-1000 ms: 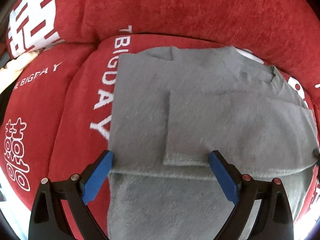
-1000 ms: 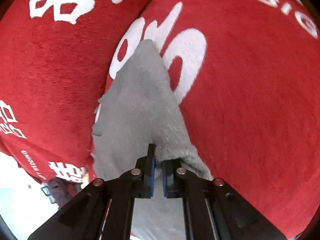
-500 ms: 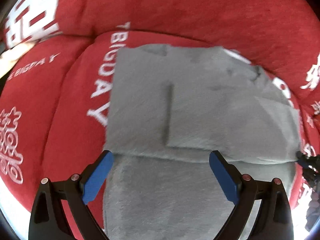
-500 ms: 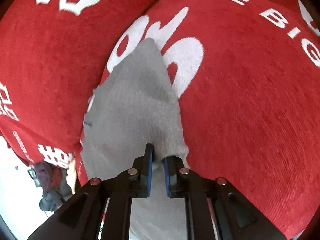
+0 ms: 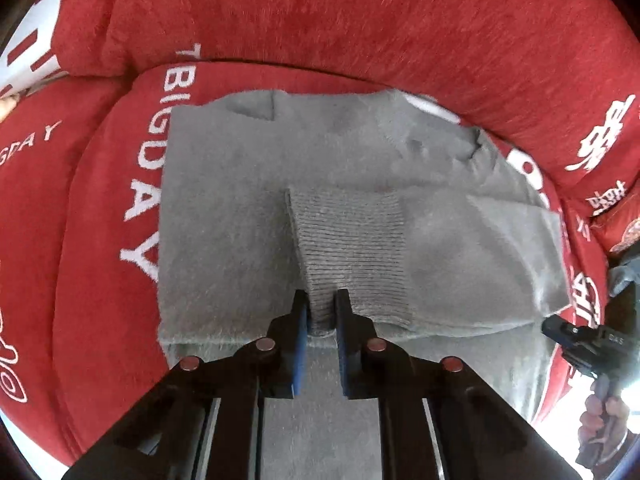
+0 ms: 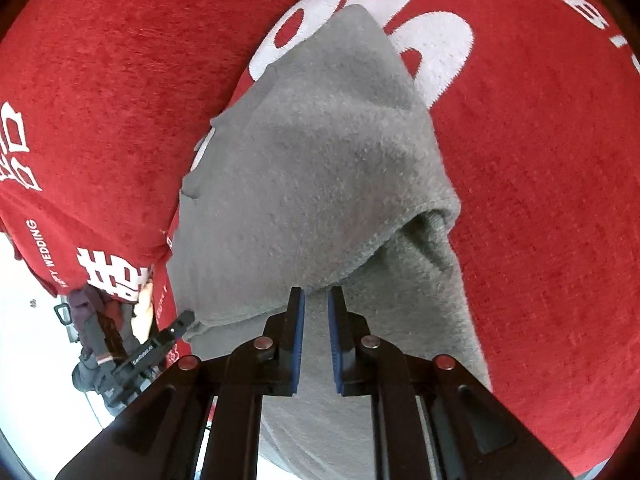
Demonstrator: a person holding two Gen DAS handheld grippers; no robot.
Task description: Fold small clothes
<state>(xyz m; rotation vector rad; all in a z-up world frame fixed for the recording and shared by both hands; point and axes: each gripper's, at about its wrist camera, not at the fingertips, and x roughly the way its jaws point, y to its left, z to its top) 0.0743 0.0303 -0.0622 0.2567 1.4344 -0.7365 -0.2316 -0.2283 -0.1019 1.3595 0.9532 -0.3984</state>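
A grey fuzzy sweater (image 5: 224,216) lies spread on a red sofa seat, a sleeve folded across its body. My left gripper (image 5: 320,304) is shut on the ribbed cuff (image 5: 348,240) of that sleeve, near the sweater's front fold edge. My right gripper (image 6: 316,300) is shut on the folded edge of the same grey sweater (image 6: 320,160), which bulges up ahead of its blue pads (image 6: 298,336). The right gripper also shows at the right edge of the left wrist view (image 5: 560,330).
The red sofa (image 5: 360,20) with white lettering has a back cushion rising behind the sweater and seat cushions to the left (image 5: 80,208). The other gripper and a hand (image 6: 132,356) show at the lower left of the right wrist view, over a pale floor.
My left gripper was open above the sweater; it has moved forward and closed on the sleeve cuff. My right gripper stays shut on the sweater edge, and the cloth has bunched up higher.
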